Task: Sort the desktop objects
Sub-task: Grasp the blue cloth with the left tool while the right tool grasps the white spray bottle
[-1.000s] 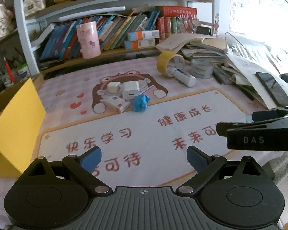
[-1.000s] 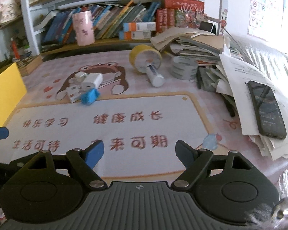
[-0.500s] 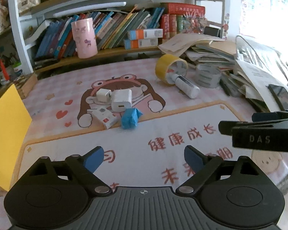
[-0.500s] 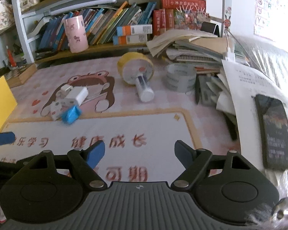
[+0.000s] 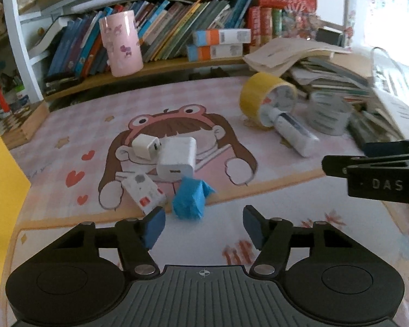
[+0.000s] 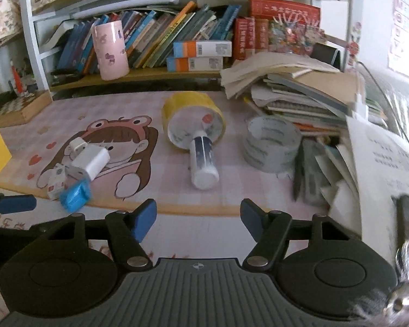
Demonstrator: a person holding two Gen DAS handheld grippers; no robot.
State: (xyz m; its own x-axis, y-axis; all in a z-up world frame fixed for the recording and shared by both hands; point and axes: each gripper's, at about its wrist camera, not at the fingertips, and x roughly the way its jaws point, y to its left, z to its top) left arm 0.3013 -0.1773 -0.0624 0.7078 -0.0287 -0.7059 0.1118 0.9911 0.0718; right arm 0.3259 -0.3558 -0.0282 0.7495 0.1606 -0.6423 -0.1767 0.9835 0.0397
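Ahead of you the counter point(image 5: 286, 199) is covered by a smooth, glossy pink checked mat printed with a cartoon girl in a frog hat. Behind it runs a wooden shelf point(image 6: 150, 75) packed with leaning books, with a pink cylindrical cup point(image 6: 110, 50) standing in front of them. To the right a loose heap of papers and notebooks point(image 6: 291, 87) slumps onto the mat.

Near that heap a yellow tape roll point(image 6: 192, 118) lies on its side, and a white tube with a dark label point(image 6: 203, 160) rests with one end touching it. Just beside them stands a squat stack of clear tape rolls point(image 6: 271, 143).

On the cartoon sits a tight cluster: a large rounded white charger block point(image 5: 177, 158), a smaller white charger point(image 5: 146, 145) behind it, a flat white printed card-like piece point(image 5: 143, 192), and a crumpled blue lump point(image 5: 191, 201) in front.

Your left tool point(image 5: 203, 224) has just been closing; its blue pads stand half apart, nothing between them, the blue lump just ahead. Your right tool point(image 6: 197, 219) has likewise been closing, half apart and empty, facing the white tube.
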